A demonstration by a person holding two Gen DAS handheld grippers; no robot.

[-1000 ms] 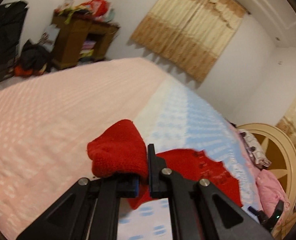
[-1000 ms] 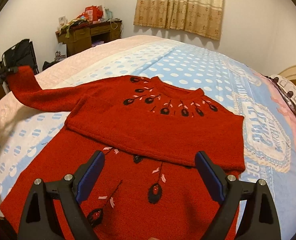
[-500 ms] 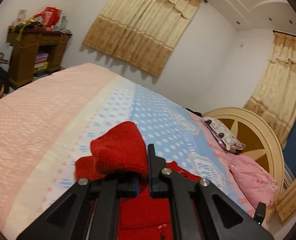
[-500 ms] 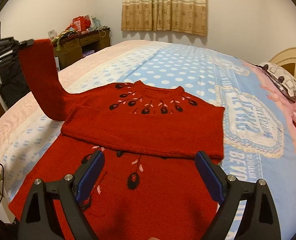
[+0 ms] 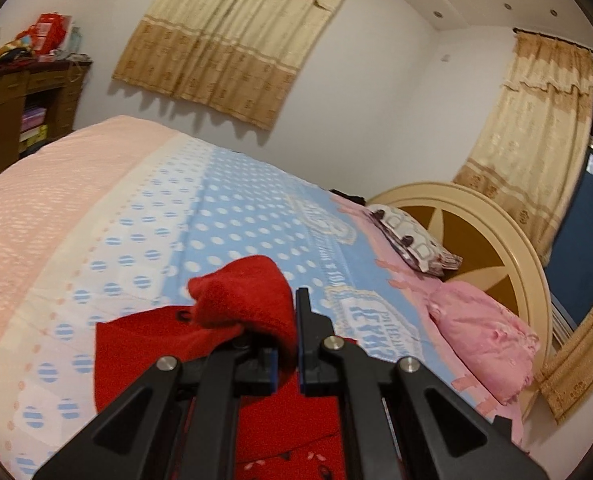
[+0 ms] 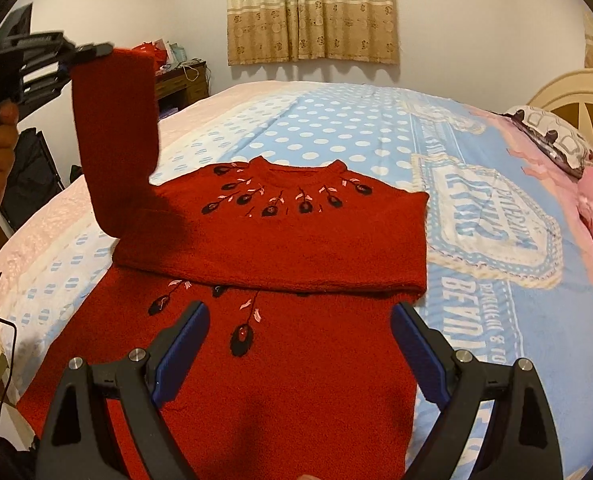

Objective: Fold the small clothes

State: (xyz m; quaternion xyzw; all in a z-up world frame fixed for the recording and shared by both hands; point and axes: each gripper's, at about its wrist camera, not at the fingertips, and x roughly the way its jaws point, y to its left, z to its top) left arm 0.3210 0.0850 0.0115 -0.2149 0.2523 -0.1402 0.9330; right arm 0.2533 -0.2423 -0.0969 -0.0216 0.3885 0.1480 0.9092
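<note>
A red knitted sweater [image 6: 280, 240] with black and pink flower embroidery lies flat on the bed, its right sleeve folded across the chest. My left gripper [image 5: 286, 344] is shut on the cuff of the left sleeve [image 5: 244, 300] and holds it high; in the right wrist view the sleeve [image 6: 116, 136] rises steeply from the shoulder to that gripper [image 6: 92, 52]. My right gripper [image 6: 300, 344] is open and empty, hovering over the sweater's lower body.
The bed has a blue polka-dot sheet [image 6: 336, 120] with a pink part [image 5: 36, 216] on the left. Pillows [image 5: 484, 340] lie by the cream headboard [image 5: 476, 220]. A wooden desk [image 5: 24, 100] with clutter stands against the far wall. A black cable [image 6: 4, 360] hangs at the bed's left edge.
My left gripper has lifted the sleeve cuff from low at the left to high up, swinging in toward the sweater's body. My right gripper has stayed open above the hem.
</note>
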